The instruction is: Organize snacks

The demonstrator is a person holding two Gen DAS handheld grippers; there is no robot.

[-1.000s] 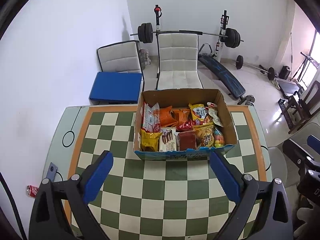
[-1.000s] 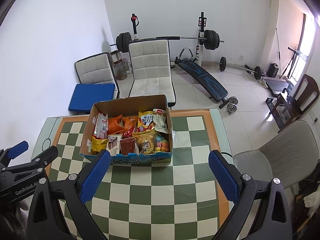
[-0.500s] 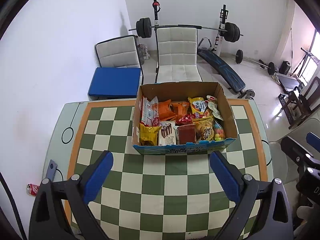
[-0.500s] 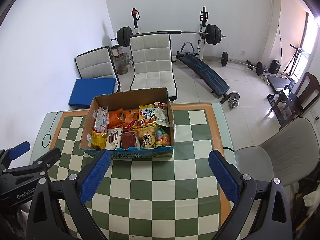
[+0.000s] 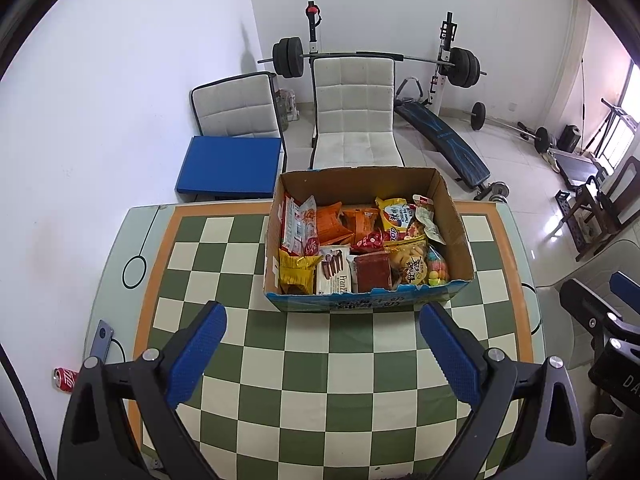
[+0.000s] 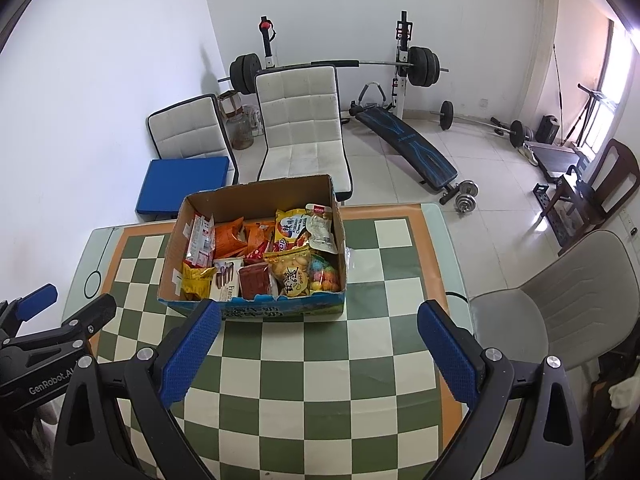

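Both claws, left claw (image 5: 322, 344) and right claw (image 6: 318, 342), gape empty above desk (image 5: 344, 384); best approach cardboard box (image 5: 456, 232) squarely, pinching one packet.

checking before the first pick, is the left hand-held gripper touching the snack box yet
Apart. The left wrist view shows bare checkered table between the open left hand-held gripper and the snack box.

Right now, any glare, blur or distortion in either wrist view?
Left wrist view: strong fisheye bending, dark corner vignette, window glare on the floor tiles; cardboard box sharp. Right wrist view: same bending, blown-out window at right; snacks readable.
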